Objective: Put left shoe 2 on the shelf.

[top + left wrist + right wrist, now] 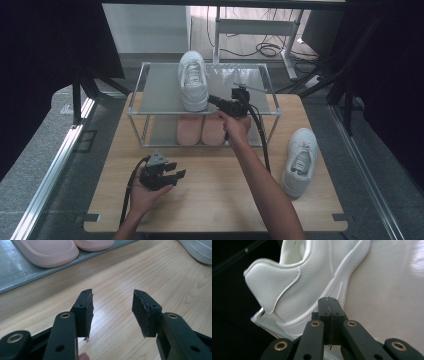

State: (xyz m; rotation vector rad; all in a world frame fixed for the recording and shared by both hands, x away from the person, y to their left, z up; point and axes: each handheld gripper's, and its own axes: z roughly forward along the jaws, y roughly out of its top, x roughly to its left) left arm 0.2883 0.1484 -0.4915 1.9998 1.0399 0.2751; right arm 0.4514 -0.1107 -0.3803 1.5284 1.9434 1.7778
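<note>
White leather sneaker (193, 80), stitched panels, smooth rubber sole, atop frosted two-tier shelf (160, 92). Right gripper (212, 99) jaws closed empty, tips at its sole. Left gripper (177, 173) jaws wide over pale woodgrain desk (210, 190). No legible writing.

the left hand (145, 192) is resting low and near the person, palm up, cradling the left gripper (176, 170), whose jaws are standing apart with nothing between them and pointing toward the right of the high view; a fingertip is showing at the bottom edge of the left gripper view. the right forearm is stretching forward and away from the body, wrist extended, with the right hand (235, 125) gripping the handle of the right gripper (212, 99). that gripper is pointing to the left in the high view, its jaws pressing flat against each other with no gap and nothing held, its cable trailing back along the forearm.
</note>
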